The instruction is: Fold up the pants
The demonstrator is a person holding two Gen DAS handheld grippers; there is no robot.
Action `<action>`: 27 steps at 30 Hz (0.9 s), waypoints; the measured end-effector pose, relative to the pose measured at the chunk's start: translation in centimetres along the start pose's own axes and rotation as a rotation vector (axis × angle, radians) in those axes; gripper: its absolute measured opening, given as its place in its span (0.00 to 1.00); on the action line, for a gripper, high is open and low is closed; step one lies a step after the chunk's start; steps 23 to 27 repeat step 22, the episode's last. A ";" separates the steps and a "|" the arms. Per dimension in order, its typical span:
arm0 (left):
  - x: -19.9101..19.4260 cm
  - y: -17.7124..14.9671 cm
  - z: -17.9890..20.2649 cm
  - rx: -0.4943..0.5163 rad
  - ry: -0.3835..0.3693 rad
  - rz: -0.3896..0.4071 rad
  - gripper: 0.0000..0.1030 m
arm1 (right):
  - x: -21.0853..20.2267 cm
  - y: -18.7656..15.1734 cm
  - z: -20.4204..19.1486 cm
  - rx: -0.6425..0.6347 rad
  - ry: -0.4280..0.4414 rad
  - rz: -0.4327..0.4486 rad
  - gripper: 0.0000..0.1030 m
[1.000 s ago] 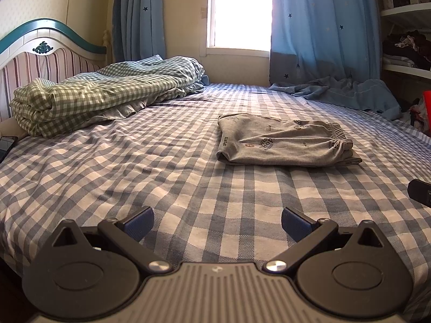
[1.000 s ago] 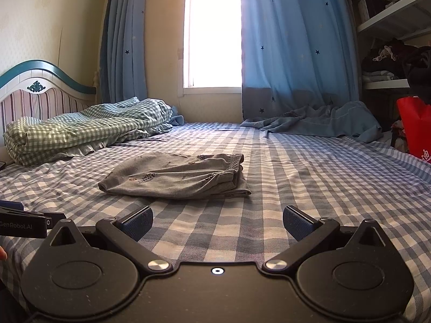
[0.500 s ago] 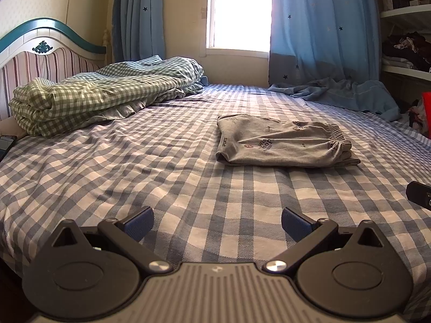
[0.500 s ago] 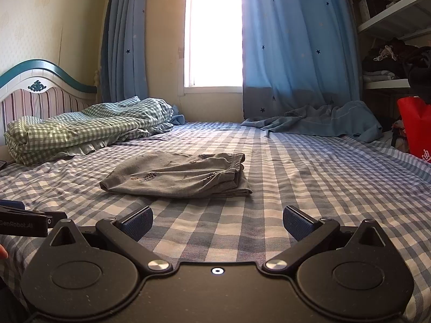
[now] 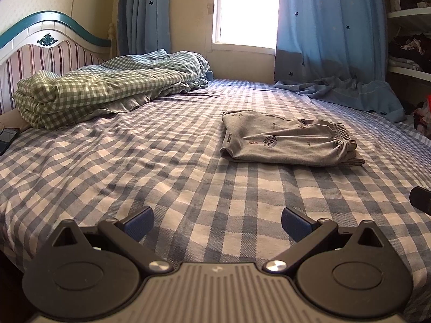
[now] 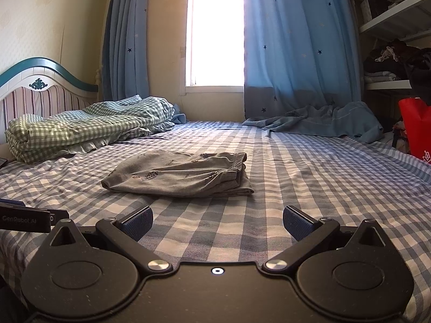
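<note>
Grey printed pants [image 5: 288,141] lie folded in a flat rectangle on the blue-checked bed, waistband at the right end. They also show in the right wrist view [image 6: 183,176]. My left gripper [image 5: 216,222] is open and empty, low over the bed's near edge, well short of the pants and to their left. My right gripper [image 6: 217,222] is open and empty, also near the front edge, just in front of the pants. The left gripper's tip shows at the left edge of the right wrist view [image 6: 27,216].
A folded green-checked quilt [image 5: 107,86] lies at the back left by the striped headboard [image 5: 48,53]. A blue curtain hem [image 5: 350,91] spills onto the bed's far right. A phone [image 5: 6,140] lies at the left. A red bag [image 6: 416,126] and shelves stand right.
Both grippers have barely moved, a slight drift back from the pants. The pants lie unchanged and both jaws stay open.
</note>
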State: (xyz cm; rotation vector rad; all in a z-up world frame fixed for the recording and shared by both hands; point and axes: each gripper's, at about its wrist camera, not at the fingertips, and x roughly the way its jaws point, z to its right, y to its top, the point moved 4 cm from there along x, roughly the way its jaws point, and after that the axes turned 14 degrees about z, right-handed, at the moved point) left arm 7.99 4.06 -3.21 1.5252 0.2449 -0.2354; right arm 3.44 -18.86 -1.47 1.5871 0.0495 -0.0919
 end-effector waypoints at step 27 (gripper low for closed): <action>0.0 0.1 0.2 0.010 -0.006 0.000 1.00 | -0.4 -0.3 0.2 0.009 0.006 -0.013 0.99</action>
